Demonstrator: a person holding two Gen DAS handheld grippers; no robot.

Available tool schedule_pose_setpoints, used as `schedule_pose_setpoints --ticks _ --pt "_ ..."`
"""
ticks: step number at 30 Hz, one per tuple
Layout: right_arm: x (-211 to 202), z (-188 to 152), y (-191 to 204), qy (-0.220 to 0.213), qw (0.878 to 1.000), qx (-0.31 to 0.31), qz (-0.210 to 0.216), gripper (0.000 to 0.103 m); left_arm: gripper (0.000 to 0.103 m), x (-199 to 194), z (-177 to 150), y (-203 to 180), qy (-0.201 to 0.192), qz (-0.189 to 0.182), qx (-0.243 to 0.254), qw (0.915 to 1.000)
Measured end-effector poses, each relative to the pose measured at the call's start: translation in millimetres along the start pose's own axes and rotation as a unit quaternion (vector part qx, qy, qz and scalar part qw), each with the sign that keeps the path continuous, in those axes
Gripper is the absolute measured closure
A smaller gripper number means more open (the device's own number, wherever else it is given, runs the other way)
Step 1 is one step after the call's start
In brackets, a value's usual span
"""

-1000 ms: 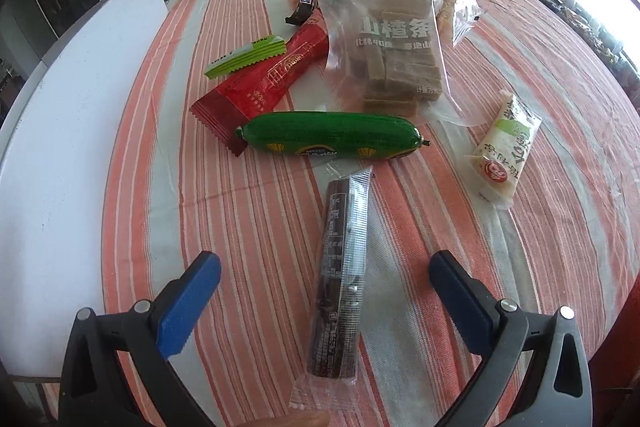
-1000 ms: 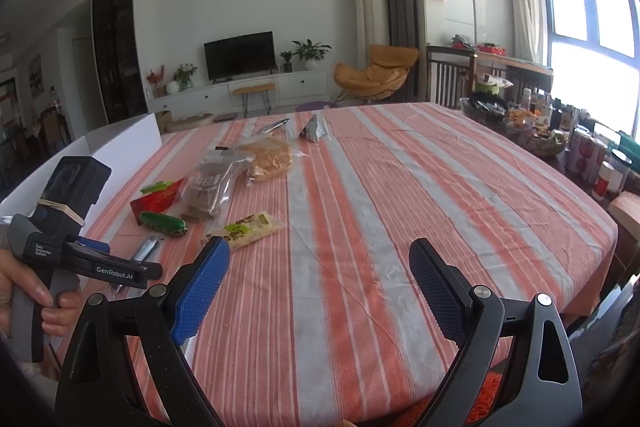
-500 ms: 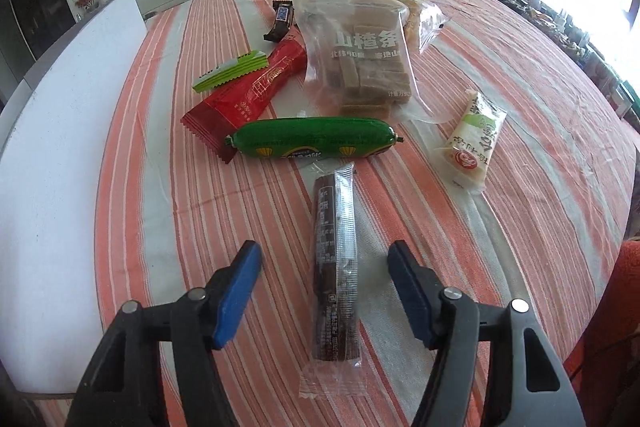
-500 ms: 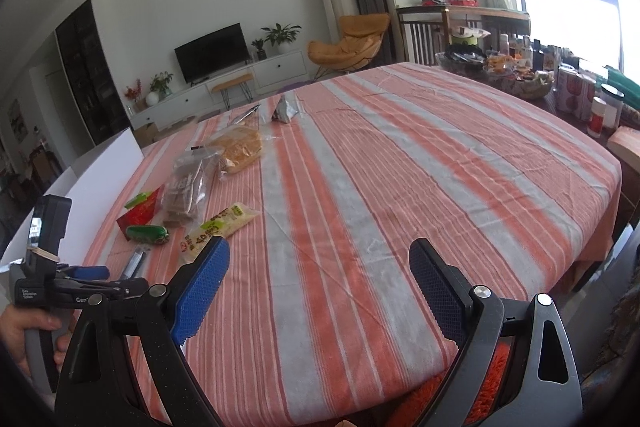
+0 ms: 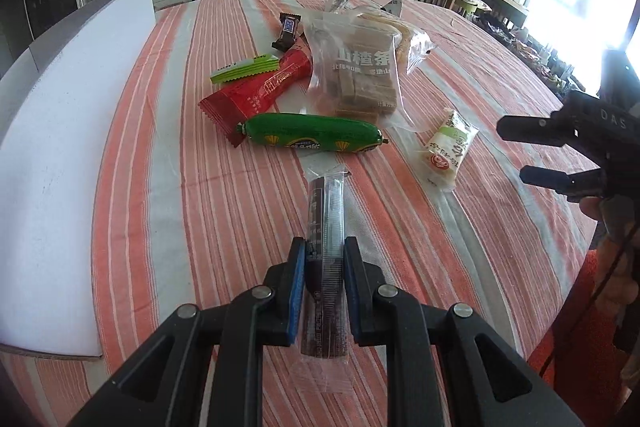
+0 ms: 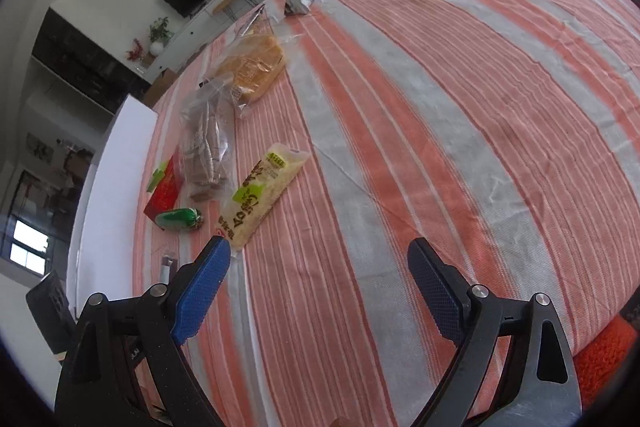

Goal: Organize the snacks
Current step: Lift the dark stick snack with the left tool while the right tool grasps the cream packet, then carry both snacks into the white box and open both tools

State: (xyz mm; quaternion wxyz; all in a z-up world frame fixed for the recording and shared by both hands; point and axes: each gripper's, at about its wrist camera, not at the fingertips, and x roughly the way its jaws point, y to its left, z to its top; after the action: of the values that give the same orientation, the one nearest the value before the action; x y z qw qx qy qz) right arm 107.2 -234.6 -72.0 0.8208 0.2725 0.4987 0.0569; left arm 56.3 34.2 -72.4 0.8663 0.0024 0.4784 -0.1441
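My left gripper point(image 5: 323, 263) pinches the dark stick point(image 5: 325, 223), its long axis running straight ahead toward the sausage point(image 5: 312, 137), while my right gripper point(image 6: 320, 267), spread, faces the cracker pack point(image 6: 260, 199).

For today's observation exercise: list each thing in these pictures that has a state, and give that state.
Left gripper: shut on brown stick.
Right gripper: open, empty.
Brown stick: sealed, clamped.
Green sausage: sealed, lying flat.
Red packet: sealed, flat.
Clear bag: lying flat.
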Motion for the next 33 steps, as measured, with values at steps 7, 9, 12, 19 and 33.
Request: schedule_pose_setpoints --ticks 7,9,12,19,33 --pt "59 24 69 0.039 0.995 -0.032 -0.089 0.014 0.085 -15 -10 9 -0.013 0.006 -0.004 0.9999" --pt "65 21 81 0.043 0.99 -0.059 -0.117 0.016 0.085 -15 -12 14 -0.014 0.006 -0.007 0.9999" --pt "65 14 88 0.043 0.979 -0.112 -0.168 0.031 0.085 -16 -14 18 -0.016 0.002 -0.013 0.9998" --pt "39 5 64 0.07 0.974 -0.15 -0.153 0.072 0.085 -22 -16 22 -0.028 -0.004 -0.015 0.9995" --pt "24 -15 58 0.057 0.966 -0.191 -0.166 0.073 0.086 -47 -13 24 -0.053 -0.021 -0.026 0.998"
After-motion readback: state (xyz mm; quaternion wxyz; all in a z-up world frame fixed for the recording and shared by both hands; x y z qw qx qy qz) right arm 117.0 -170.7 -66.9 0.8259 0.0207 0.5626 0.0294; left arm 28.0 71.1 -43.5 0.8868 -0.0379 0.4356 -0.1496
